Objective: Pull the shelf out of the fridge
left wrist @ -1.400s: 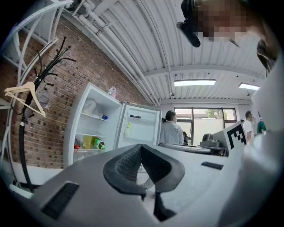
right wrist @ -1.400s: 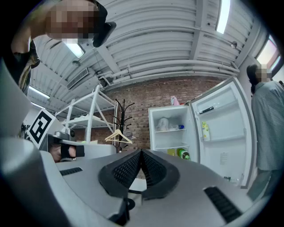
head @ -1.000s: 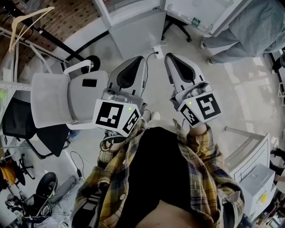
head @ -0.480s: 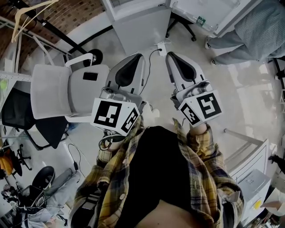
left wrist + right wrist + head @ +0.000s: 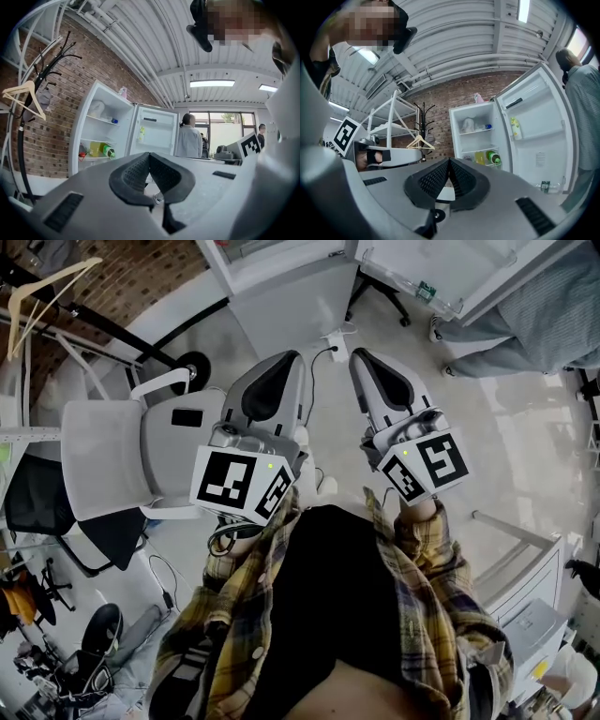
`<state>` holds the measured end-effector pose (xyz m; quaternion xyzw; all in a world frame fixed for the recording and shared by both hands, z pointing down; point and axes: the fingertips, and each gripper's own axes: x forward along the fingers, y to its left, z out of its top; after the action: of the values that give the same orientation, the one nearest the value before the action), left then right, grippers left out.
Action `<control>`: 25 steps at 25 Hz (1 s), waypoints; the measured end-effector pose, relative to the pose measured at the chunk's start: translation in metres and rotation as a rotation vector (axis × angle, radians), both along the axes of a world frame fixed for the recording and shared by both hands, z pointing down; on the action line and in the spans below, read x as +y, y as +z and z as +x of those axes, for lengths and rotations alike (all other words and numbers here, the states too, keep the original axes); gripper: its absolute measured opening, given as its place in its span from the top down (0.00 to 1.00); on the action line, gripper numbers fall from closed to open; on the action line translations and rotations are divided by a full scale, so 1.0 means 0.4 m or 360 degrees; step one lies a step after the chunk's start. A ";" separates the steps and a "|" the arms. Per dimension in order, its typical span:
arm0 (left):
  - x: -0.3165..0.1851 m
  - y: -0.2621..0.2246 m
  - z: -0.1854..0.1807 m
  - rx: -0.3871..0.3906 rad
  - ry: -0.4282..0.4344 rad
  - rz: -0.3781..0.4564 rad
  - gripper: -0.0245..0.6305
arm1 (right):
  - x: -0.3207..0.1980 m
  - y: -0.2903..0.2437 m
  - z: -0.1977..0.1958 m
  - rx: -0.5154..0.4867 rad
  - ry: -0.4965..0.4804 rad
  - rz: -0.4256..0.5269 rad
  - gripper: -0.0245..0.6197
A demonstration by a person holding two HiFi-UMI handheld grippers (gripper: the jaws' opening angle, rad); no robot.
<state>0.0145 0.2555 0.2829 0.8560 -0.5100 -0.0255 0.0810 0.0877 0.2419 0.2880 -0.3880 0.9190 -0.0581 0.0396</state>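
Observation:
The white fridge [image 5: 101,136] stands open against a brick wall, some way in front of me. Its door [image 5: 152,136] is swung to the right. An upper shelf [image 5: 101,120] holds a white bag and a small blue item. The lower shelf [image 5: 487,164] carries yellow and green bottles [image 5: 98,150]. In the head view the fridge body [image 5: 281,287] is at the top edge. My left gripper [image 5: 284,360] and right gripper [image 5: 359,357] are held side by side in front of my chest, both shut and empty, well short of the fridge.
A grey office chair [image 5: 122,451] stands to my left. A coat rack with a wooden hanger [image 5: 419,138] is left of the fridge. A person in a white coat [image 5: 187,140] stands by the door. A white drawer cabinet [image 5: 525,587] is at my right.
The view has shifted slightly; the chair and fridge drift a little in frame. Both grippers stay shut and in the same place before my chest.

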 end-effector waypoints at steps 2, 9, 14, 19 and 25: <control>-0.056 -0.002 -0.013 -0.0001 0.0022 0.0002 0.96 | -0.053 -0.002 -0.018 -0.0001 0.0008 0.0001 0.93; -0.253 -0.021 -0.093 0.0011 0.0063 0.0036 0.96 | -0.245 -0.028 -0.097 -0.0017 0.0036 0.0027 0.93; -0.351 -0.015 -0.156 0.0013 0.0085 0.0036 0.96 | -0.343 -0.018 -0.157 -0.0010 0.0058 0.0016 0.93; -0.419 -0.003 -0.207 0.0024 0.0097 0.0016 0.96 | -0.411 0.002 -0.193 -0.0004 0.0108 -0.0019 0.93; -0.486 0.011 -0.222 0.0026 0.0090 -0.0012 0.96 | -0.478 0.022 -0.197 -0.0014 0.0111 -0.0072 0.93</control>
<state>-0.0743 0.0610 0.2872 0.8695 -0.4850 -0.0283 0.0890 0.0088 0.0507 0.2968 -0.4205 0.9031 -0.0792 0.0368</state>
